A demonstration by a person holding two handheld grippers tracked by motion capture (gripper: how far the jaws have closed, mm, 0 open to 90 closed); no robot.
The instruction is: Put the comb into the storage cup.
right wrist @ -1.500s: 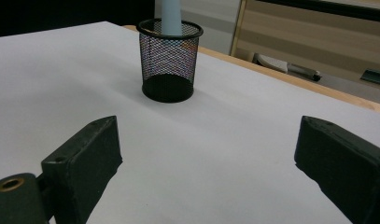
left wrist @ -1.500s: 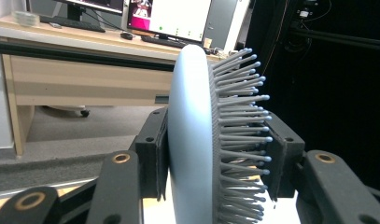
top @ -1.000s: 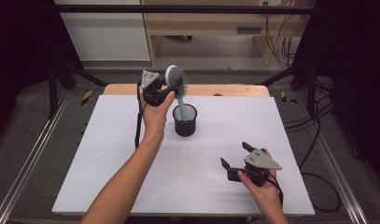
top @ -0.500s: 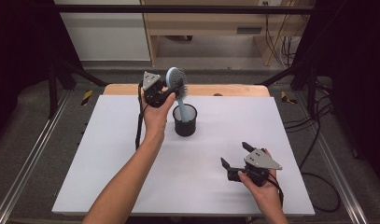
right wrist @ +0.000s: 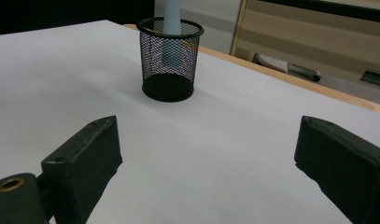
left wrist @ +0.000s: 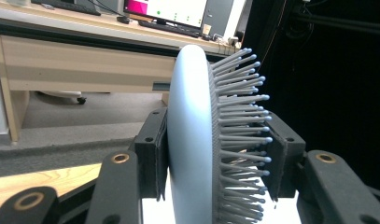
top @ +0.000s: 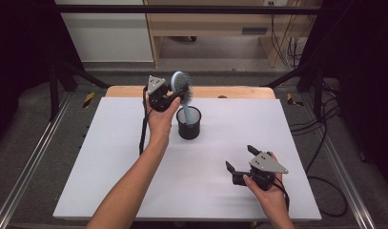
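A pale blue hairbrush (top: 181,85) stands with its handle (right wrist: 171,16) down in a black mesh cup (top: 188,125) at the back middle of the white table (top: 110,167). My left gripper (top: 175,94) is shut on the brush head above the cup. In the left gripper view one pad presses the smooth back of the hairbrush (left wrist: 192,130) and the other meets the bristle tips, with the left gripper (left wrist: 215,158) closed around it. My right gripper (top: 239,157) rests open near the front right, holding nothing. The right gripper (right wrist: 206,154) faces the cup (right wrist: 169,60) across bare table.
A wooden strip (top: 229,91) runs along the table's far edge. Beyond it are a desk (left wrist: 85,60) with a monitor, dark frame rails at both sides, and cables on the floor at the right (top: 325,143).
My left gripper and the brush head have sunk slightly toward the cup. The right gripper has stayed still and open.
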